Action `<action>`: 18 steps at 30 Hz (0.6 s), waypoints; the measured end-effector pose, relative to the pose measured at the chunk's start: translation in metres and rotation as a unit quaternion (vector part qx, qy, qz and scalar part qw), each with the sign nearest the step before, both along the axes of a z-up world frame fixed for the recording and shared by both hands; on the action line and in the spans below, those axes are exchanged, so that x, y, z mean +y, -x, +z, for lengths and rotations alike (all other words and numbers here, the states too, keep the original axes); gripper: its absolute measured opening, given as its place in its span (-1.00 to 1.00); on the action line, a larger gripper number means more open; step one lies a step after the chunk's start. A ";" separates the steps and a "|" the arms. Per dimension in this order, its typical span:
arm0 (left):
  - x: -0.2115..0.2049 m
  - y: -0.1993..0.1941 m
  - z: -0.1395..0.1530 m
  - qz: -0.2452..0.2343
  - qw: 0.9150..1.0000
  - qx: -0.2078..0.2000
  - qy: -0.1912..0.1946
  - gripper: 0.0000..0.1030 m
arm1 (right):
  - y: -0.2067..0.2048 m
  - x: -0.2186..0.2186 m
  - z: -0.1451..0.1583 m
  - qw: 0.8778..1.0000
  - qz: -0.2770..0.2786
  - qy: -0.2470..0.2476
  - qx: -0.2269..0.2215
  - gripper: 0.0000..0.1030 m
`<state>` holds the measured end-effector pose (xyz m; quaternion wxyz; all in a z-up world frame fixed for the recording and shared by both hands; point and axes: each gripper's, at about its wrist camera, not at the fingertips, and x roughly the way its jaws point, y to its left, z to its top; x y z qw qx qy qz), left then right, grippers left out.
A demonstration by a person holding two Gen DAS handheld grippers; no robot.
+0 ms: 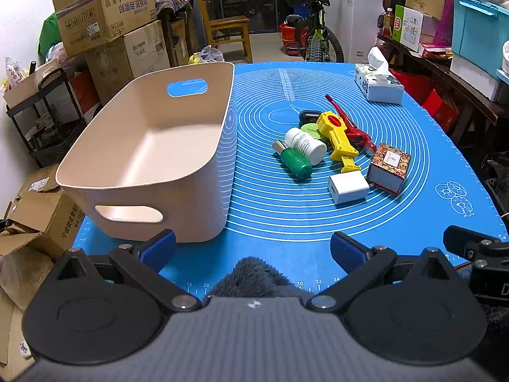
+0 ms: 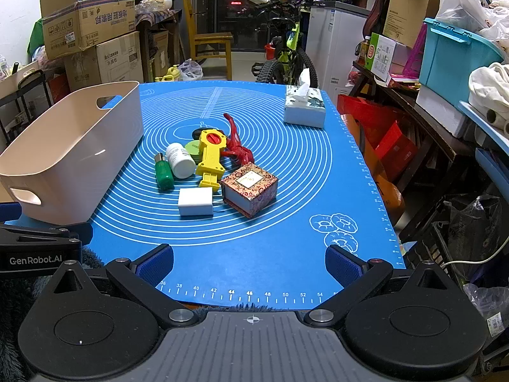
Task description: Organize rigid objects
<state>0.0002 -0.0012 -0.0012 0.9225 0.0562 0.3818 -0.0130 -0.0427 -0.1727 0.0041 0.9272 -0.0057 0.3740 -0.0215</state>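
A beige basket (image 1: 203, 165) (image 2: 79, 156) stands empty on the left of the blue mat (image 1: 318, 222) (image 2: 286, 222). A cluster lies mid-mat: white charger cube (image 1: 347, 187) (image 2: 195, 202), patterned box (image 1: 388, 167) (image 2: 249, 188), yellow toy (image 1: 338, 138) (image 2: 211, 156), green bottle (image 1: 296, 162) (image 2: 163, 173), white pill bottle (image 1: 305, 145) (image 2: 180, 160), red tool (image 1: 350, 124) (image 2: 235, 143), green disc (image 1: 313, 130) (image 2: 192, 148) and a dark case (image 1: 309, 114). My left gripper (image 1: 253, 248) is open and empty at the near edge beside the basket. My right gripper (image 2: 249, 261) is open and empty, short of the cluster.
A tissue box (image 1: 378, 84) (image 2: 303, 108) sits at the mat's far right. Cardboard boxes (image 1: 105, 16) stack at the left, a bicycle (image 1: 313, 35) stands behind, and a cluttered bench (image 2: 429, 117) runs along the right. A furry grey cloth (image 1: 254, 278) lies at the near edge.
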 end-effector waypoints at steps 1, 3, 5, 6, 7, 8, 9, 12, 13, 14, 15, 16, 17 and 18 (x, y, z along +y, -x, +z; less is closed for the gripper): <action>0.000 0.000 0.000 0.000 1.000 0.000 0.000 0.98 | 0.000 0.000 0.000 1.000 0.000 0.000 0.000 0.96; 0.000 0.001 0.001 0.000 1.000 0.000 0.000 0.98 | 0.000 0.000 0.000 1.000 -0.001 0.001 -0.001 0.96; 0.000 0.001 0.001 0.000 1.000 -0.001 0.000 0.98 | 0.002 0.003 0.000 1.000 -0.001 0.002 -0.002 0.96; 0.000 0.001 0.001 0.000 1.000 -0.001 -0.001 0.98 | 0.002 0.004 -0.002 1.000 -0.001 0.002 -0.002 0.96; 0.001 0.001 0.001 0.000 1.000 -0.001 -0.001 0.98 | -0.001 0.003 -0.002 1.000 -0.001 0.003 -0.003 0.96; 0.001 0.000 0.002 0.000 1.000 0.000 -0.001 0.98 | 0.001 0.003 -0.001 1.000 -0.001 0.003 -0.005 0.96; 0.002 0.000 0.002 0.001 1.000 -0.001 -0.001 0.98 | 0.002 0.002 0.002 1.000 -0.001 0.003 -0.007 0.96; 0.006 0.001 0.007 0.002 1.000 -0.008 0.001 0.98 | 0.002 0.000 0.011 1.000 -0.004 -0.001 -0.015 0.96; 0.007 0.001 0.010 0.000 1.000 -0.012 0.001 0.98 | 0.002 -0.001 0.014 1.000 -0.004 -0.003 -0.017 0.96; 0.008 0.001 0.013 -0.002 1.000 -0.017 0.001 0.98 | 0.001 -0.002 0.016 1.000 -0.005 -0.007 -0.020 0.96; 0.009 0.001 0.016 -0.004 1.000 -0.023 -0.003 0.98 | 0.000 -0.003 0.019 1.000 -0.006 -0.010 -0.023 0.96; 0.011 0.000 0.019 -0.006 0.999 -0.030 -0.007 0.98 | -0.001 -0.004 0.022 1.000 -0.007 -0.012 -0.027 0.96; 0.012 -0.001 0.024 -0.007 0.999 -0.038 -0.013 0.98 | -0.003 -0.004 0.024 0.999 -0.007 -0.012 -0.030 0.96; 0.014 -0.003 0.028 -0.006 0.999 -0.046 -0.018 0.98 | -0.006 -0.004 0.027 0.999 -0.008 -0.010 -0.033 0.96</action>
